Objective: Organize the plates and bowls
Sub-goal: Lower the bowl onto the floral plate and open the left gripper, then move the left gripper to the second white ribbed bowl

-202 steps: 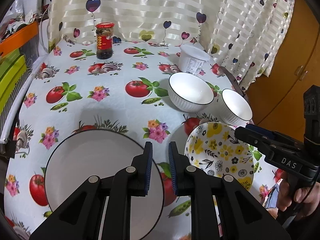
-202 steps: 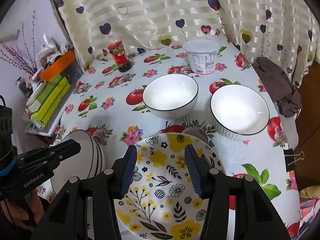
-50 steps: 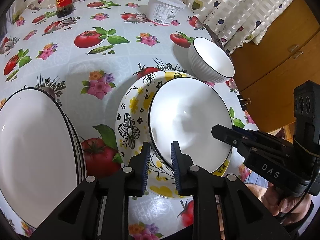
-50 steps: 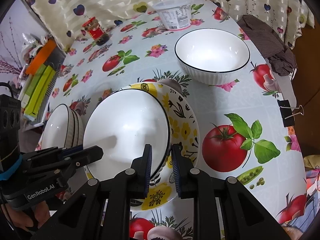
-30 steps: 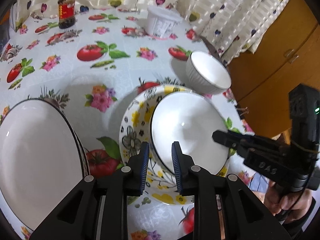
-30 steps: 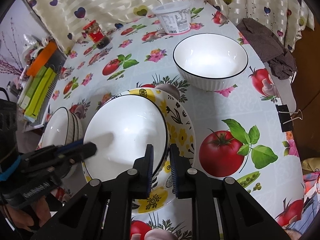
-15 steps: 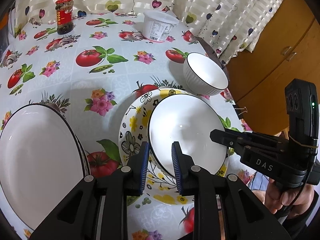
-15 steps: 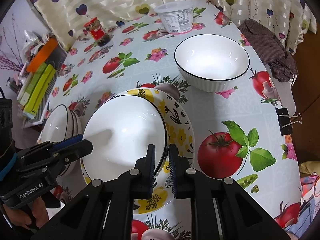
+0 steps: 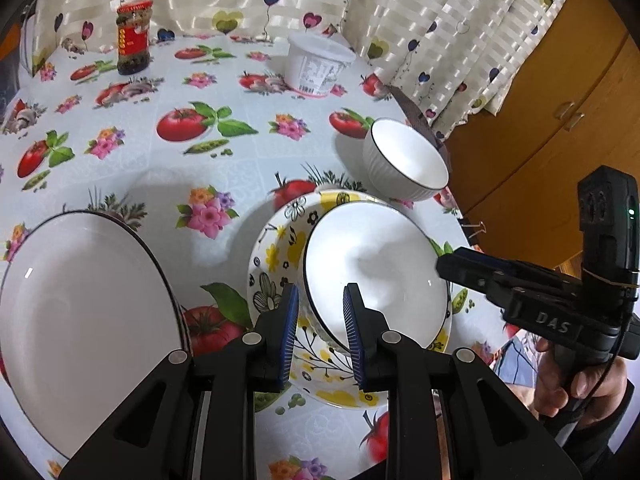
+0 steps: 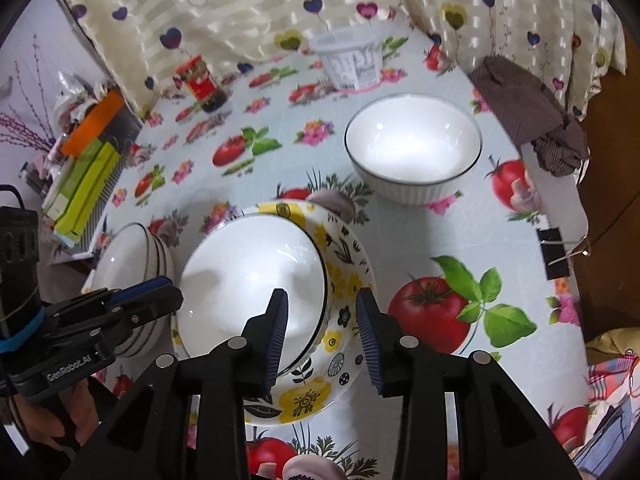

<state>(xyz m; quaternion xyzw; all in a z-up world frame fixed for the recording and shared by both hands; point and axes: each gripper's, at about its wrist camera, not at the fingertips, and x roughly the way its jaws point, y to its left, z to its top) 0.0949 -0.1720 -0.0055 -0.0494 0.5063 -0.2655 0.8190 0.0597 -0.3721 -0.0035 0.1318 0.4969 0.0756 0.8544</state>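
Note:
A white bowl with a dark rim (image 9: 376, 272) (image 10: 252, 280) sits inside a yellow flowered plate (image 9: 276, 256) (image 10: 348, 280) near the table's front edge. My right gripper (image 10: 322, 328) is opening. Its pads stand apart on either side of the bowl's near rim without pressing it. My left gripper (image 9: 320, 320) keeps a narrow gap over the bowl's opposite rim, and its pads are off the rim. A second white bowl (image 9: 404, 160) (image 10: 412, 148) stands alone further back. A stack of white plates (image 9: 80, 312) (image 10: 136, 256) lies to the left.
On the tomato-print tablecloth at the back stand a red-labelled jar (image 9: 134, 40) (image 10: 202, 84) and a white tub (image 9: 318, 68) (image 10: 354, 62). A brown cloth (image 10: 528, 108) and a binder clip (image 10: 556, 252) mark the right edge. Green and orange boxes (image 10: 88, 176) lie left. A wooden cabinet (image 9: 540, 120) stands beyond.
My right gripper's jaws have spread apart and let go of the bowl's rim. The bowl stays in the flowered plate. The left gripper's gap is unchanged.

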